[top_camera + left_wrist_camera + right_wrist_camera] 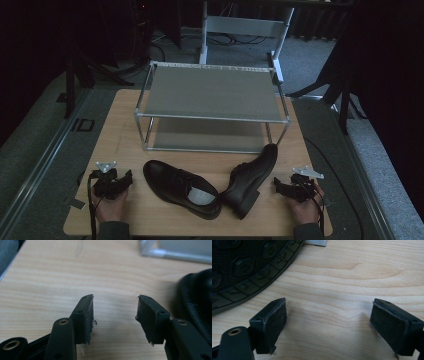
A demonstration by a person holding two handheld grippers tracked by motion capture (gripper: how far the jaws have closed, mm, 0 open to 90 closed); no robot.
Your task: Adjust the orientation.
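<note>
A blurred black shoe [197, 302] runs off the frame's edge.

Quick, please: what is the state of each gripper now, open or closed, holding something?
Left gripper: open, holding nothing, beside a black shoe.
Right gripper: open, holding nothing, near the tilted black shoe.

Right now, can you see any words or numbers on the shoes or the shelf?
No readable text anywhere.
Left shoe: its pale insole may carry a mark, too small and dim to read.
Right shoe: its sole shows only a moulded tread pattern, no letters.
Shelf rack: faint marks along its back rail, too blurred to read.
</note>
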